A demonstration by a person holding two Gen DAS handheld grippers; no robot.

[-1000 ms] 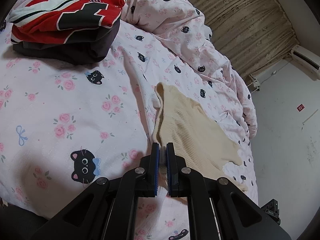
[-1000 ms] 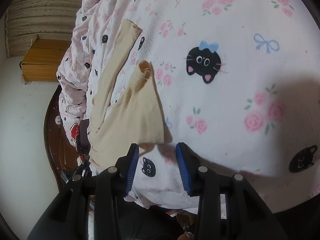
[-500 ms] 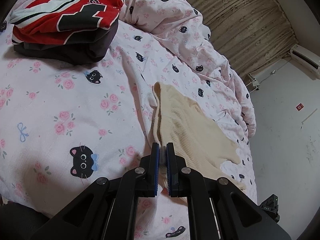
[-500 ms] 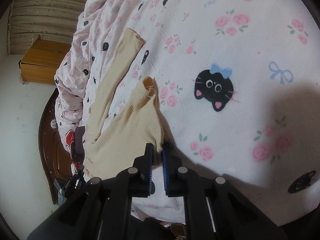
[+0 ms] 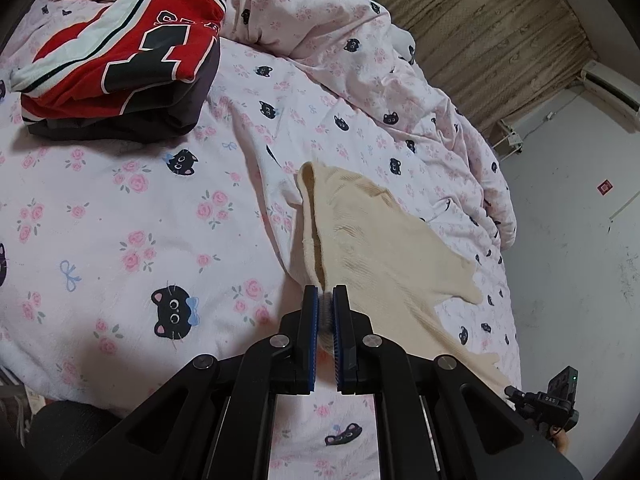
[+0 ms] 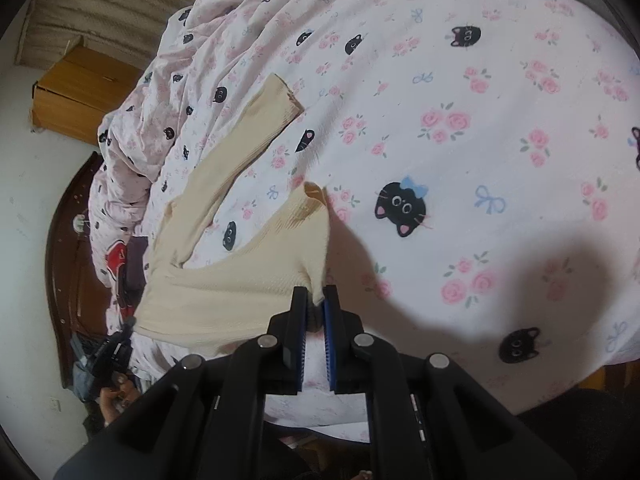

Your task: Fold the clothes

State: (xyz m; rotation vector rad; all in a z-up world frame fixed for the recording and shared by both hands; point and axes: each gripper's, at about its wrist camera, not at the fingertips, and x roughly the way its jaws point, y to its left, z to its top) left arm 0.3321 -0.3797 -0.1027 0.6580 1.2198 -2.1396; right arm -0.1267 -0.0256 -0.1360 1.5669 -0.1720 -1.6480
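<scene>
A cream ribbed top point(image 5: 384, 248) lies partly on the pink cat-print bed sheet point(image 5: 120, 216). My left gripper point(image 5: 326, 294) is shut on one corner of its hem, and the cloth runs away from the jaws to the upper right. In the right wrist view the same cream top point(image 6: 240, 280) is lifted at its other corner, with my right gripper point(image 6: 315, 295) shut on it. One sleeve point(image 6: 256, 128) stretches up across the sheet point(image 6: 480, 140), its cuff lying flat.
A folded red, white and black jersey point(image 5: 120, 52) sits on a dark folded garment point(image 5: 152, 116) at the far left of the bed. A bunched duvet point(image 5: 380, 60) lies along the far side. A wooden cabinet point(image 6: 84, 92) and dark headboard point(image 6: 60, 264) border the bed.
My right gripper closed on the cream top's corner and lifted it off the sheet. The left gripper stayed shut on its corner, and the cloth there rose and tightened slightly.
</scene>
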